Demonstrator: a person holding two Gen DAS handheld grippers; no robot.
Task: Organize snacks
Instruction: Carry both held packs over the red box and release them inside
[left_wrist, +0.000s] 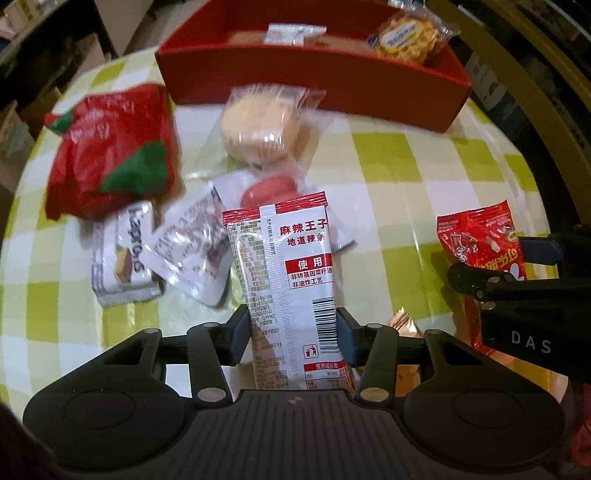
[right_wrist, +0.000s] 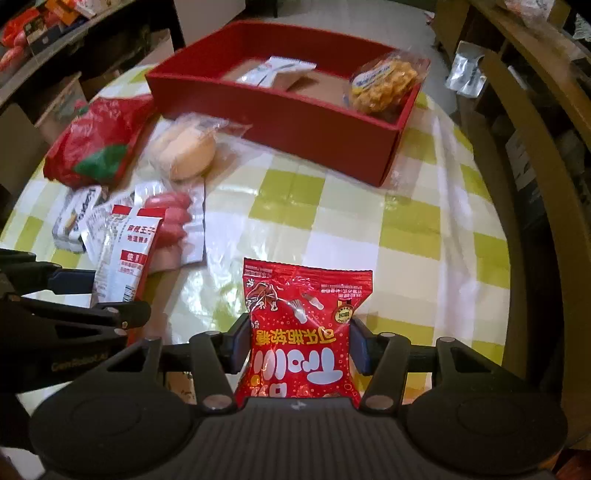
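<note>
- My left gripper (left_wrist: 293, 334) clamps a white and red spicy-strip packet (left_wrist: 291, 280) between its pads; the packet stands upright, running from the camera up toward 12 o'clock.
- My right gripper (right_wrist: 299, 345) pinches a red gummy bag (right_wrist: 304, 325) at both side edges, its printing upside down to my view.
- In the left wrist view the same red bag (left_wrist: 480, 243) shows at 3 o'clock, with the right gripper's dark body crossing in front of it.
- The red box (right_wrist: 280, 122) sits on the table at 12 o'clock in both views, open-topped.
- Inside it, a white sachet (right_wrist: 275, 70) lies near the far wall and a clear-wrapped yellow snack (right_wrist: 384, 83) leans in the right-hand corner.
- On the green and white checked tablecloth (right_wrist: 369, 229), a wrapped round bun (left_wrist: 258, 129) lies just in front of the box's near wall.
- A red and green bag (left_wrist: 110, 147) sprawls at 10 o'clock.
- A pack of red sausages (right_wrist: 173, 218) lies behind the white packet, partly hidden by it in the left wrist view.
- A wafer bar wrapper (left_wrist: 125, 254) and a clear printed wrapper (left_wrist: 192, 243) lie side by side at 9 o'clock, touching.
- A small copper-coloured foil packet (left_wrist: 400, 321) peeks out just right of my left gripper.
- A wooden chair back (right_wrist: 532, 147) curves along the table's right edge.
</note>
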